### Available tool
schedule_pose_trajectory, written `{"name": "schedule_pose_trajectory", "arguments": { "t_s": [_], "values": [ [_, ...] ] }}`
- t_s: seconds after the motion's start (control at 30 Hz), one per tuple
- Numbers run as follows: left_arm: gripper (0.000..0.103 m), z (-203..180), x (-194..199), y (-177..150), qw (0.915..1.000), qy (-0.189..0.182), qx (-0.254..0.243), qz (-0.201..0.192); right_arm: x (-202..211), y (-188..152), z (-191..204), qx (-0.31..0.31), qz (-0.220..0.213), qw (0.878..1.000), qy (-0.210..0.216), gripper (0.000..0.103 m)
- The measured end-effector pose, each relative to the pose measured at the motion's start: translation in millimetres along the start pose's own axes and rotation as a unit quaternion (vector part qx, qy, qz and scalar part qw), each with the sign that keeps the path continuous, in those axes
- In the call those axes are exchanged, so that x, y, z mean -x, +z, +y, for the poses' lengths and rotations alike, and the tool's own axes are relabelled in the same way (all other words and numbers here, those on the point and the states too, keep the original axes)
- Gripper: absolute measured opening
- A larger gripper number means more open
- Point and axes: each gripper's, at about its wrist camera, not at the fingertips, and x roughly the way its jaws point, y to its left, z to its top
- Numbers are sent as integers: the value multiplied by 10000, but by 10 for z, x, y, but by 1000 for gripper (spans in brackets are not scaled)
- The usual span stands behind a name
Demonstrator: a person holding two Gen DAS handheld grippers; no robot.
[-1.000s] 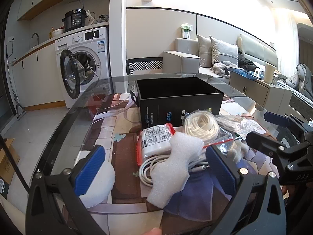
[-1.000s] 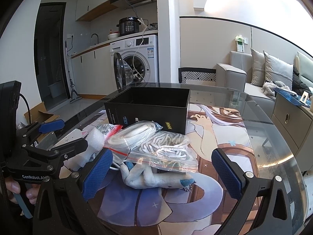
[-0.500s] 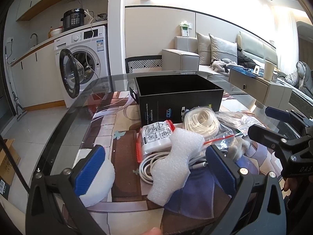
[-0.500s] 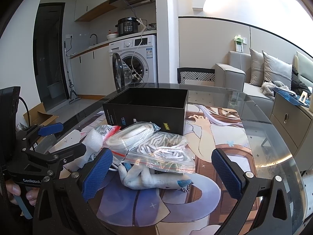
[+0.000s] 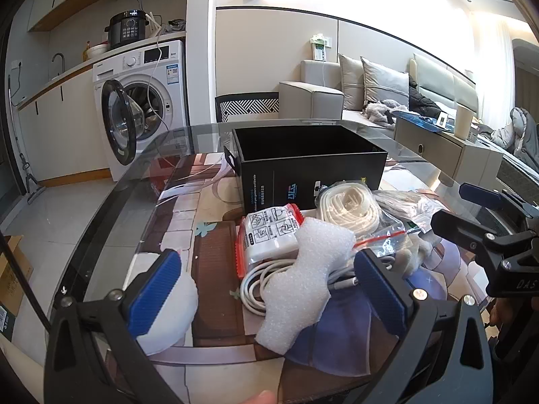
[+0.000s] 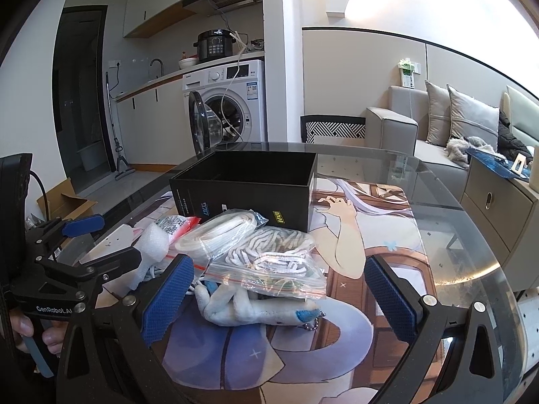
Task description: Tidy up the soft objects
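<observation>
My jaws carry ribbed blue rubber pads (image 5: pixel 153 298) on matt black plastic. The round glass worktop (image 6: pixel 471 222) is glossy. The black cardboard box (image 5: pixel 313 171) is matt. The white foam sheet (image 5: pixel 303 279) looks pebbled; the clear plastic zip bag (image 6: pixel 269 266) is shiny and crinkled.

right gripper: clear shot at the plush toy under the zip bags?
Probably yes. The right gripper is open and the plush toy lies just ahead between its jaws; the zip bag covers only its far side, leaving the near side exposed.

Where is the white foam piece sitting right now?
In the left wrist view, the foam piece lies between the open left gripper's fingers, on the white cable, beside the red-edged packet.
</observation>
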Motion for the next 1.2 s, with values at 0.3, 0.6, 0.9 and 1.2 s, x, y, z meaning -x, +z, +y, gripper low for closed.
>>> {"name": "schedule_pose_trajectory", "arguments": {
  "t_s": [0.3, 0.6, 0.9, 1.2],
  "values": [
    [103, 24, -21, -19, 10000, -4, -1, 60, -13, 26, -39, -59, -11, 10000, -60, 103],
    [103, 62, -48, -27, 9999, -57, -16, 83, -17, 88, -61, -82, 44, 9999, -140, 103],
    [103, 106, -68, -27, 9998, -166, 32, 143, -110, 140, -109, -174, 232, 9996, -14, 103],
    [102, 125, -80, -29, 9992, -348, 102, 175, -277, 153, -150, -181, 510, 9985, -116, 103]
  ]
}}
